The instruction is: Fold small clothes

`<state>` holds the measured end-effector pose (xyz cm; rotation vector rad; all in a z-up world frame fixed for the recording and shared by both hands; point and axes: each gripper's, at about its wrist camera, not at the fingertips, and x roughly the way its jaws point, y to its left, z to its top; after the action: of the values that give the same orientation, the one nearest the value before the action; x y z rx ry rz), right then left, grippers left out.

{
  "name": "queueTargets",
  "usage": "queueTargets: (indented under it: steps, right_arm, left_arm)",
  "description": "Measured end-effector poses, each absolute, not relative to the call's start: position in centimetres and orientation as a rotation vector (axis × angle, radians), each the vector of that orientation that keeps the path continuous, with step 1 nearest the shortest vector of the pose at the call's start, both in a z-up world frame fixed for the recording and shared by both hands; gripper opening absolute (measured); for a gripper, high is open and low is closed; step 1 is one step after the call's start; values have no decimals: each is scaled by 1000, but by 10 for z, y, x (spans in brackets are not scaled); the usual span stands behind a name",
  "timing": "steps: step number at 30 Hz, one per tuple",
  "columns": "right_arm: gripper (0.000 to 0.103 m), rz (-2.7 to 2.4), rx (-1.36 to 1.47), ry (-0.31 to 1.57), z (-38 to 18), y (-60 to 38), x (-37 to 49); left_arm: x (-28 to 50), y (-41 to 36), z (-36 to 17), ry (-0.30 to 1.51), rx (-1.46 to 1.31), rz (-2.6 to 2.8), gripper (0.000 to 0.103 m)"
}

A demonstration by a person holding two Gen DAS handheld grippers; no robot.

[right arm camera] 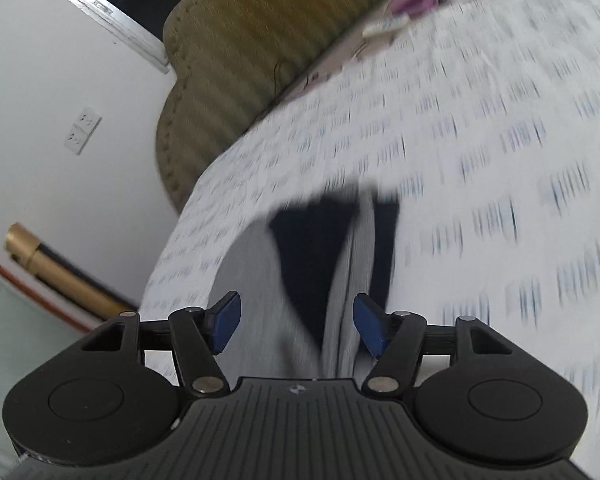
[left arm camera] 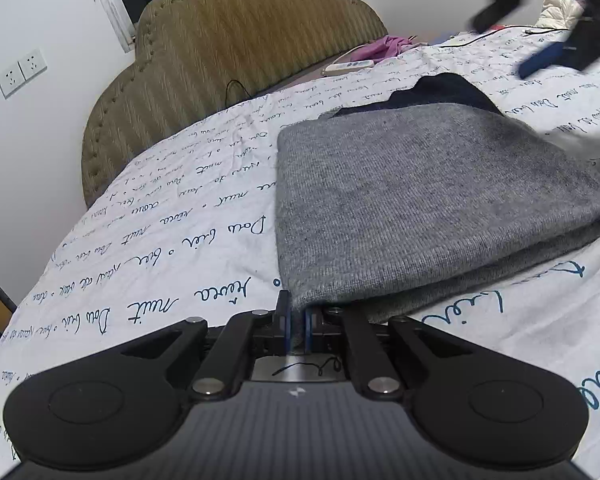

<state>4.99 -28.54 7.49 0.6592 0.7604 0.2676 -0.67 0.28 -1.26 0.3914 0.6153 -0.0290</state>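
A grey knit garment (left arm camera: pixel 432 204) lies folded on the bed (left arm camera: pixel 172 240), a dark garment (left arm camera: pixel 444 90) tucked under its far edge. The left gripper (left arm camera: pixel 297 320) has its fingers closed on the near corner of the knit, seemingly pinning the fold in place. The right gripper (right arm camera: pixel 296 326) hovers above the knit with fingers apart and nothing pinched between them; its view is blurred. Beyond the fingers stand a padded headboard (left arm camera: pixel 236 52) and a pink cloth (left arm camera: pixel 384 46).

Folded garment (left arm camera: pixel 428 200) lies on bedsheet (left arm camera: pixel 160 248), before headboard (left arm camera: pixel 220 52).
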Motion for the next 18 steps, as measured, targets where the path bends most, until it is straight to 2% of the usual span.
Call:
queueTargets:
  steps: [5, 6, 7, 8, 10, 16, 17, 18]
  right_arm:
    - [59, 176, 594, 818, 56, -277, 122]
    - [44, 175, 589, 843, 48, -276, 130]
    - [8, 184, 581, 855, 40, -272, 134]
    - [11, 175, 550, 865, 35, -268, 135]
    - [9, 182, 475, 811, 39, -263, 129]
    - [7, 136, 544, 799, 17, -282, 124]
    - [10, 128, 538, 784, 18, -279, 122]
    - [22, 121, 547, 776, 20, -277, 121]
  left_arm:
    - [-8, 4, -12, 616, 379, -28, 6]
    - [-7, 5, -12, 618, 376, -29, 6]
    - [-7, 5, -11, 619, 372, -31, 6]
    - [-7, 6, -11, 621, 367, -33, 6]
    - [-7, 7, -11, 621, 358, -38, 6]
    - [-6, 5, -13, 614, 376, -42, 5]
    - [-7, 7, -12, 615, 367, -47, 5]
    - [-8, 11, -9, 616, 350, -60, 6]
